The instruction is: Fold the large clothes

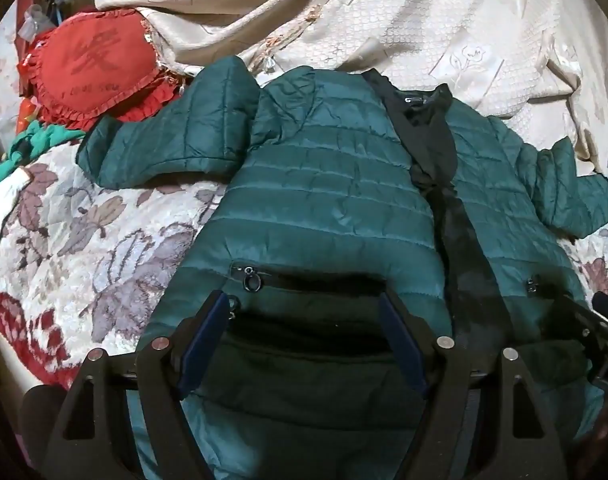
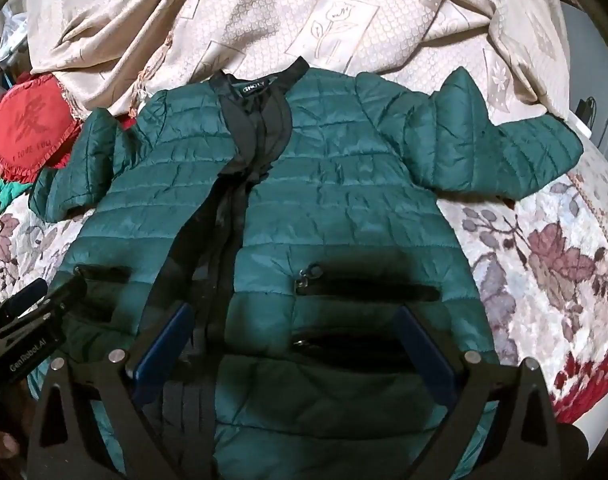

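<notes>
With the left tool [image 1: 304, 316] and right tool [image 2: 293, 328] both wide open and apparently empty over the jacket [image 1: 324, 184], pinch both hem corners near 6 o'clock, then fold towards 12.

Both cameras ride on the handheld grippers and look forward and steeply down along their fingers onto the bed. The left wrist view sits low over the hem of the green jacket [image 1: 328, 200], on its left front panel, close enough that the left gripper [image 1: 304, 312] fills the bottom of the picture; the other tool pokes in at its right edge. The right wrist view hangs just beside it, over the right front panel, with the right gripper [image 2: 291, 320] framing the bottom and the left tool at its left edge. Both views share the whole jacket [image 2: 304, 184], the beige cloth [image 1: 424, 24] behind it and the red cushion [image 2: 27, 128] off to the left.
</notes>
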`<state>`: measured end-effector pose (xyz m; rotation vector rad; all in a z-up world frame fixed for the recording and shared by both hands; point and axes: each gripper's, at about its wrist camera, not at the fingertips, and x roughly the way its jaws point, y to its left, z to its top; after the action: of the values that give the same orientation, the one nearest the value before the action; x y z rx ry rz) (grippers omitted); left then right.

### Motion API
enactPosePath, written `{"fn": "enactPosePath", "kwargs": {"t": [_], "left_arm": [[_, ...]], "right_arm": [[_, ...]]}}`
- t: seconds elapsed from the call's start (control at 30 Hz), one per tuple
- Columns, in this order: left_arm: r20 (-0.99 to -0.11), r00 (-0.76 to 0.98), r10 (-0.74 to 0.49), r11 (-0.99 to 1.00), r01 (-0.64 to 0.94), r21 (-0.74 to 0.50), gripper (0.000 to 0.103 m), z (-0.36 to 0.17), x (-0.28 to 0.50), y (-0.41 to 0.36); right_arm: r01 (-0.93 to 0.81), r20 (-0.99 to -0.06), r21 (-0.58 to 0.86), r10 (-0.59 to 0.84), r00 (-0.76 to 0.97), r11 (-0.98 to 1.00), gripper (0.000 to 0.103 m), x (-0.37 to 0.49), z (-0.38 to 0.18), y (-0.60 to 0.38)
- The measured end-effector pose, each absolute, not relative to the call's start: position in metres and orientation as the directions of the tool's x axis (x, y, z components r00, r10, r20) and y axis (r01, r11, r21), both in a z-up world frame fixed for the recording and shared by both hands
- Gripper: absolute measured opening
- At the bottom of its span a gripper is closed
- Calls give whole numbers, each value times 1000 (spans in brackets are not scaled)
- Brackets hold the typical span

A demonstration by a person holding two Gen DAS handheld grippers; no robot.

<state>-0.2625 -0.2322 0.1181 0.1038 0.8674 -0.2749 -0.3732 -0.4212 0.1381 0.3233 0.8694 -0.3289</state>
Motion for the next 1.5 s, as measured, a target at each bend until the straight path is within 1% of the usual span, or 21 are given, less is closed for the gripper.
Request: {"fn": "enactPosePath", "kwargs": {"t": [0.1, 0.23, 0.4, 0.87, 1.03, 1.07, 1.13, 1.37, 1.5], "left_arm": [[-763, 621, -179, 961, 275, -2, 60, 117, -262, -231], [-768, 614, -183, 961, 277, -7, 60, 117, -260, -235], [-768, 613, -185, 960, 279, -8, 60, 117, -261, -237], [-754, 626, -199, 958, 288, -14, 60, 128, -265, -243], [-755, 624, -202, 957, 291, -15, 60, 127, -265, -247], [-755, 623, -203, 957, 291, -17, 60, 127, -264, -247], [-757, 620, -203, 957, 290, -20, 60, 126, -263, -247], [-757, 622, -200, 957, 291, -14, 60, 126, -260, -248], [-759, 616, -209, 955, 297, -22, 60, 124, -261, -248]], "right_arm": [[405, -785, 136, -151, 600, 904, 102, -373, 134, -422], [407, -787, 151, -140, 601, 901, 102, -373, 133, -422], [411, -783, 131, -160, 601, 902, 102, -376, 135, -417], [399, -782, 138, -147, 605, 907, 102, -376, 144, -418], [390, -751, 165, -141, 645, 906, 102, -379, 145, -419], [398, -778, 137, -151, 610, 907, 102, -378, 144, -419], [401, -793, 118, -157, 589, 908, 102, -377, 144, -420], [408, -791, 82, -190, 582, 909, 102, -374, 143, -418], [404, -793, 106, -168, 586, 909, 102, -373, 142, -419]]}}
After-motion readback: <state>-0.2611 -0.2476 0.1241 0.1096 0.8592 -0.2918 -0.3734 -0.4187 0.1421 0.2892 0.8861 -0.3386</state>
